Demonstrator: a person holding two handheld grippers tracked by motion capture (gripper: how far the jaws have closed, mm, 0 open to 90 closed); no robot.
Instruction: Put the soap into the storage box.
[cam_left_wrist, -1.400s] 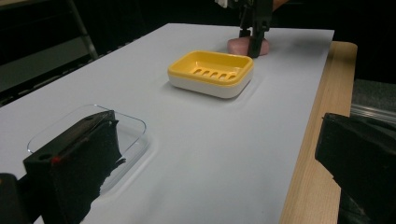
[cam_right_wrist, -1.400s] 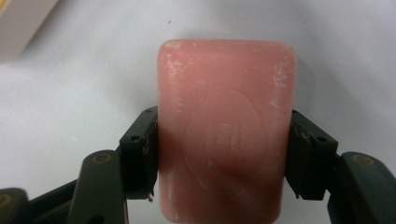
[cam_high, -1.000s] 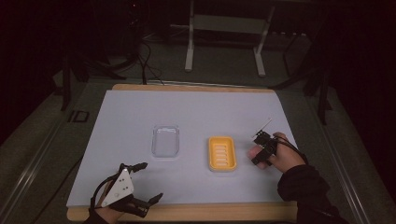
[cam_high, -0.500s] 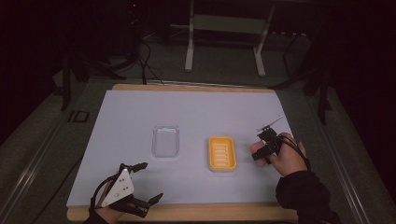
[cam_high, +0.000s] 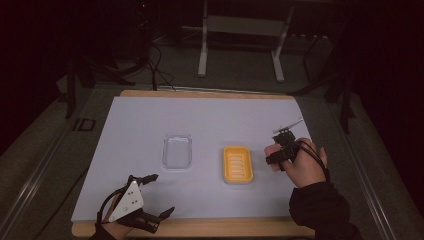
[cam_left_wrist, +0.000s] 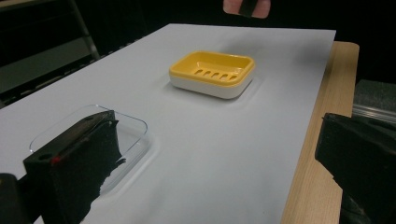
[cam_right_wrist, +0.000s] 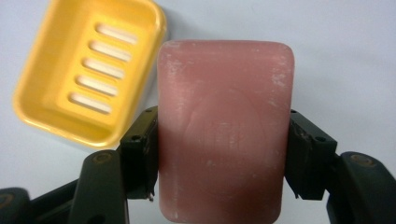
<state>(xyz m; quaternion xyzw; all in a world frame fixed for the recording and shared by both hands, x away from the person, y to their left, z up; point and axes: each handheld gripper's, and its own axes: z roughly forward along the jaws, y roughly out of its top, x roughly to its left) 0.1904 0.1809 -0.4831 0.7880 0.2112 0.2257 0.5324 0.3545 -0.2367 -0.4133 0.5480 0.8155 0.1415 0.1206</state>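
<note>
- My right tool (cam_right_wrist: 219, 154) is clamped on a pink soap bar (cam_right_wrist: 224, 126), just right of the yellow soap dish (cam_high: 237, 164).
- My left tool (cam_high: 157, 195), jaws apart, rests at the bench's (cam_high: 210, 115) near-left edge.
- A clear lid (cam_high: 178, 150) lies left of the dish.

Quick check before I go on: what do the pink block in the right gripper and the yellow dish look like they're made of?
Pink block: probably bar soap, matte and waxy, with whitish scuffs at its rounded edges. Yellow dish: likely moulded plastic, smooth, slightly glossy, slotted, on a white base.
</note>
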